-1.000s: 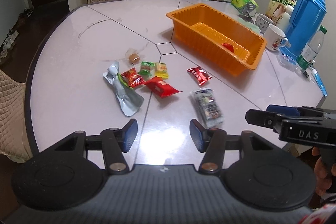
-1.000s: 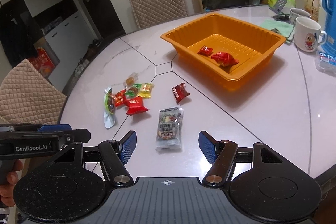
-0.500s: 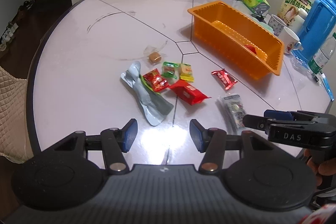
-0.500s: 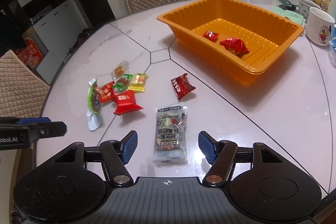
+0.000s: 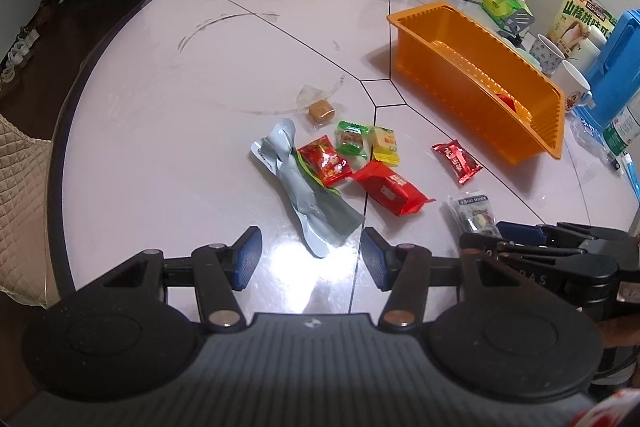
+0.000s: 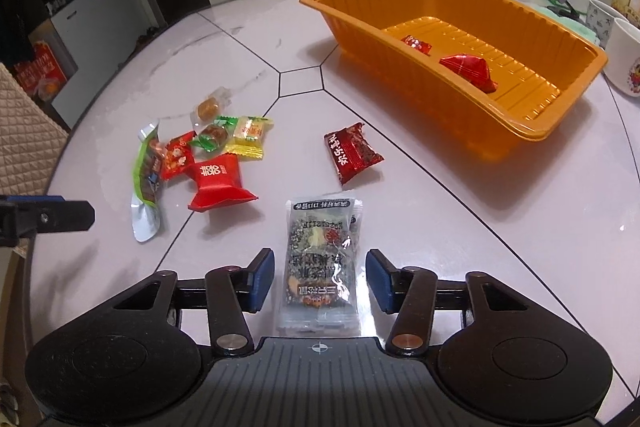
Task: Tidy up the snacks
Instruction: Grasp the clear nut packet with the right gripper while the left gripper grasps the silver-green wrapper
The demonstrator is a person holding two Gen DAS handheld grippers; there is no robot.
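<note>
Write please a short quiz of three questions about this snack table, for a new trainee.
1. True or false: the orange tray already holds two red snacks.
2. Which thing lies between the fingers of the right gripper? A) the clear packet B) the caramel candy C) the mug
3. Fill in: the left gripper hovers over the end of the long ____ pouch.

Key: 1 true; 2 A, the jaws have just been closing but the pads do not press it yet; 3 silver.
</note>
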